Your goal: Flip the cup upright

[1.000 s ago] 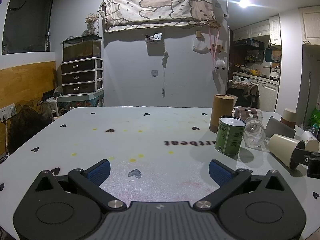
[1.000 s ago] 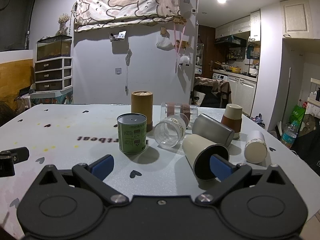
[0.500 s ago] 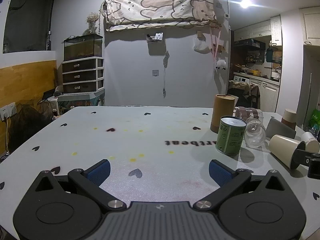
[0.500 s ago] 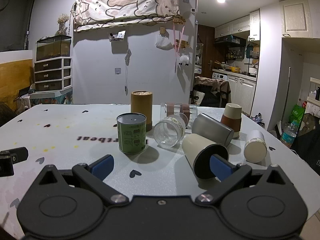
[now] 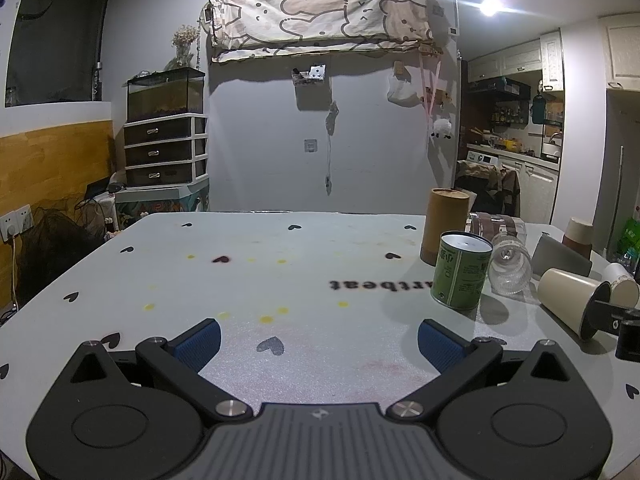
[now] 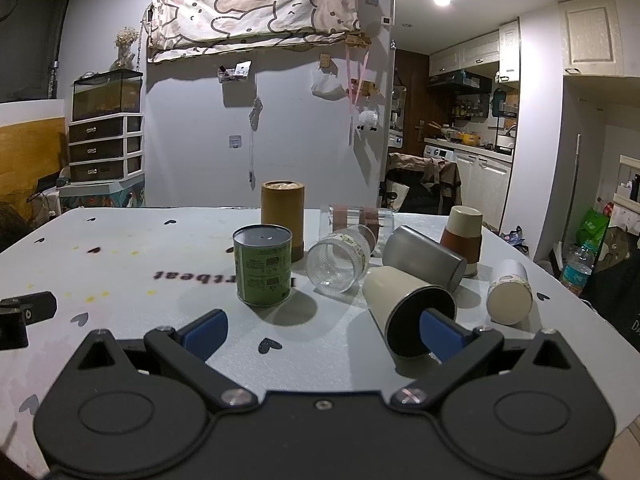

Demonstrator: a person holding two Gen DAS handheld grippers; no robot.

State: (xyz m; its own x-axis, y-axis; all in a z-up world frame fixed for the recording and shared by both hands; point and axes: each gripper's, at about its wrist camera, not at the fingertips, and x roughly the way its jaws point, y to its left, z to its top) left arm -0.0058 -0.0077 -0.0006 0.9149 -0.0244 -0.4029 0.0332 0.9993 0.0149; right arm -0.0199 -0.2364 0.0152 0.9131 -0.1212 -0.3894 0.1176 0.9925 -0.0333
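Observation:
A cream paper cup (image 6: 404, 304) lies on its side on the table, dark mouth toward me; it also shows in the left wrist view (image 5: 570, 304). My right gripper (image 6: 322, 330) is open, its right fingertip (image 6: 438, 334) at the cup's mouth and in front of it. A clear ribbed glass cup (image 6: 340, 258) lies on its side behind it. My left gripper (image 5: 318, 340) is open and empty over bare table, left of the cups.
A green can (image 6: 262, 266) and a brown cardboard tube (image 6: 282, 216) stand upright. A grey metal tin (image 6: 424, 258), a white paper cup (image 6: 508, 292) and another glass (image 6: 356, 218) lie on their sides. A brown-sleeved cup (image 6: 460, 240) stands upside down. The table edge (image 6: 588, 308) runs at the right.
My right gripper has edged forward slightly, so its right finger sits at the cream cup's mouth. The left gripper has barely moved.

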